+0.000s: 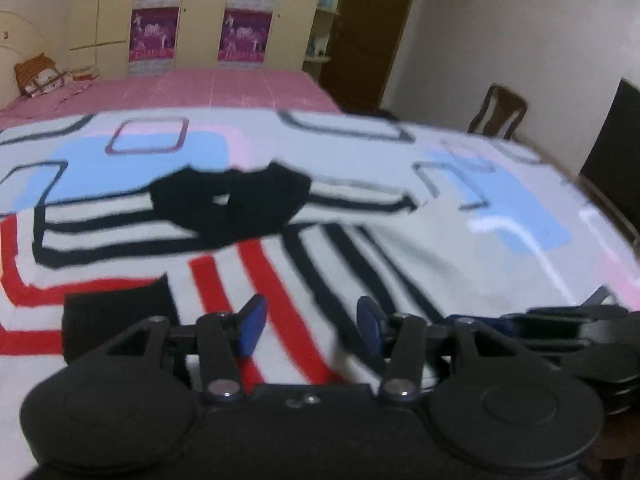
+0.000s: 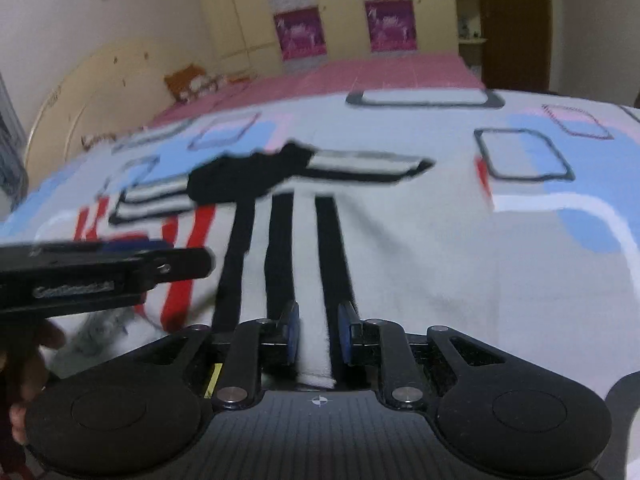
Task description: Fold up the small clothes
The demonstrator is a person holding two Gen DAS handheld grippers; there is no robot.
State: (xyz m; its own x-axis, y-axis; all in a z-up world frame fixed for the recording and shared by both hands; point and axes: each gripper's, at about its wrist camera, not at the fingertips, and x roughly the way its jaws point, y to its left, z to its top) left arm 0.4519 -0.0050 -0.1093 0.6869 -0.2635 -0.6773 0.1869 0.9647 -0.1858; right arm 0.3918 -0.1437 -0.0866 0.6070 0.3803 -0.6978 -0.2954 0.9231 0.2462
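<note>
Blue-padded black left gripper (image 1: 311, 330) is seen with jaws parted, nothing between them, above a white knitted garment with black and red stripes (image 1: 248, 256) spread on a patterned table cover (image 1: 520, 184). Blue-padded right gripper (image 2: 319, 334) is pinched on the garment's white hem fold.

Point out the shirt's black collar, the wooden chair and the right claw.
black collar (image 1: 248, 200): left wrist view, middle of collar.
wooden chair (image 1: 500, 110): left wrist view, backrest.
right claw (image 2: 319, 334): right wrist view, between its fingertips.
</note>
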